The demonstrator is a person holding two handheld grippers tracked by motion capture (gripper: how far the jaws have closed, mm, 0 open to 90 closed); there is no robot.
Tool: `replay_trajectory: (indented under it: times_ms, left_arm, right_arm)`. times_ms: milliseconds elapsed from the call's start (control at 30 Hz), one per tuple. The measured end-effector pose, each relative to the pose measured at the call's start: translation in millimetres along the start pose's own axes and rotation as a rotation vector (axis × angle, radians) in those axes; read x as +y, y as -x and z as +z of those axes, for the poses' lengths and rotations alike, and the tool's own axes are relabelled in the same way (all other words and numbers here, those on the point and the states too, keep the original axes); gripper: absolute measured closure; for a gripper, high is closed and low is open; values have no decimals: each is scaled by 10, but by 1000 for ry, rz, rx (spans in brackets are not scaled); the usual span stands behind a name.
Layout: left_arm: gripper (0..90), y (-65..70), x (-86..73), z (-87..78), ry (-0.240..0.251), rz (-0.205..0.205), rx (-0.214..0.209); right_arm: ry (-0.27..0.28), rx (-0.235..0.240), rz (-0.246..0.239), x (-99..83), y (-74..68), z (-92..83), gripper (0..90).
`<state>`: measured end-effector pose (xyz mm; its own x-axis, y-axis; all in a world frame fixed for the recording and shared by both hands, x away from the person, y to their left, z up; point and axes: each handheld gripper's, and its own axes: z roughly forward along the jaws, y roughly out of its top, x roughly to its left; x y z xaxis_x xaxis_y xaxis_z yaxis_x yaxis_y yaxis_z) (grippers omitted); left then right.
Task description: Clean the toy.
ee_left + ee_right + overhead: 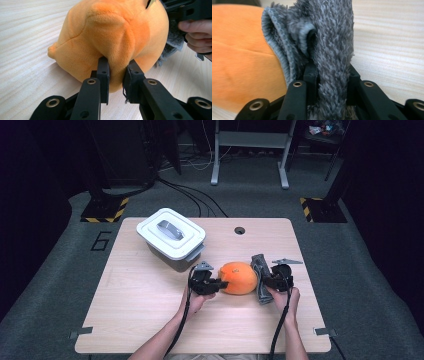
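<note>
Item 1, far left: white lidded box (171, 239) with a grey handle, on the counter (135, 295), well apart from the work. No label legible on it.

Item 2: left gripper (216, 283), fingers (103, 75) pinching a fold of the orange plush toy (239, 278). The toy lies mid-counter, between the two grippers. Risk: the pinch takes only a small tuck of soft pile at the toy's edge; a sideways pull would likely slip it free or roll the toy.

Item 3: right gripper (266, 281), fingers (310, 75) clamped on a grey fuzzy cloth (261, 276), which stands upright, touching the toy's right side. Risk: the limp cloth may fold or snag on the toy's pile and push the toy against the left hold.

Writing: a numeral "6" marked on the floor (60, 270) left of the counter. No brand is readable elsewhere.
</note>
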<state>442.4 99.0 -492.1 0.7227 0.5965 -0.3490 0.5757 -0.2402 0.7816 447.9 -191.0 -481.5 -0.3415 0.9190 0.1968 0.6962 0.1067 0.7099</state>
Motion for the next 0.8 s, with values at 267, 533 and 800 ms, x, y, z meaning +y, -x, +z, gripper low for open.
replay_trajectory:
  times_ms: [267, 533, 800]
  left_arm:
    - [765, 0, -1, 0, 2, -2, -1]
    - [762, -6, -8, -5, -3, -10, 5]
    - [762, 6, -8, 4, -2, 2, 6]
  right_arm:
    - [-67, -22, 3, -26, 50, 187, 699]
    - [-51, -18, 17, -27, 69, 99, 699]
    - [115, 50, -16, 135, -117, -475, 700]
